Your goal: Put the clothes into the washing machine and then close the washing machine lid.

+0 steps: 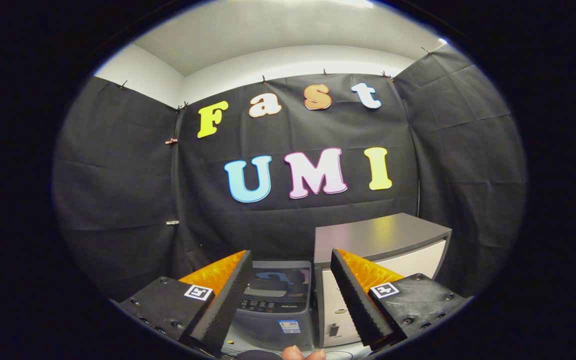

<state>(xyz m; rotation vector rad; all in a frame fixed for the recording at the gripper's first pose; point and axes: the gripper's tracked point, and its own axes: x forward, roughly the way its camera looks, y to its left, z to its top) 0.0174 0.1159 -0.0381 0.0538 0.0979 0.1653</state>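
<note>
1. Washing machine point(279, 300) stands on the floor ahead of the gripper point(290, 305), seen in the gap between the two fingers; it is a small grey top-loader set against the black cloth wall.
2. Its lid point(280, 280) is dark and glossy and lies flat on top, so it reads as closed; a row of small controls runs along the front edge of the top panel.
3. A sticker point(289, 326) sits on the machine's grey front face, near its right side.
4. Just beside the machine, on its right and touching or nearly touching it, stands a taller cabinet point(383, 245) with a grey top and pale front panels.
5. The gripper's fingers are spread wide apart, with nothing held between them; their black ribbed pads point(228, 305) face each other across the machine, and the orange backs of the fingers catch the light.
6. Each black finger mount carries a small square marker point(198, 292) on top.
7. Fingertips of a person's hand point(304, 354) show low down between the fingers, in front of the machine.
8. Clothes cannot be made out anywhere around the machine or the fingers.
</note>
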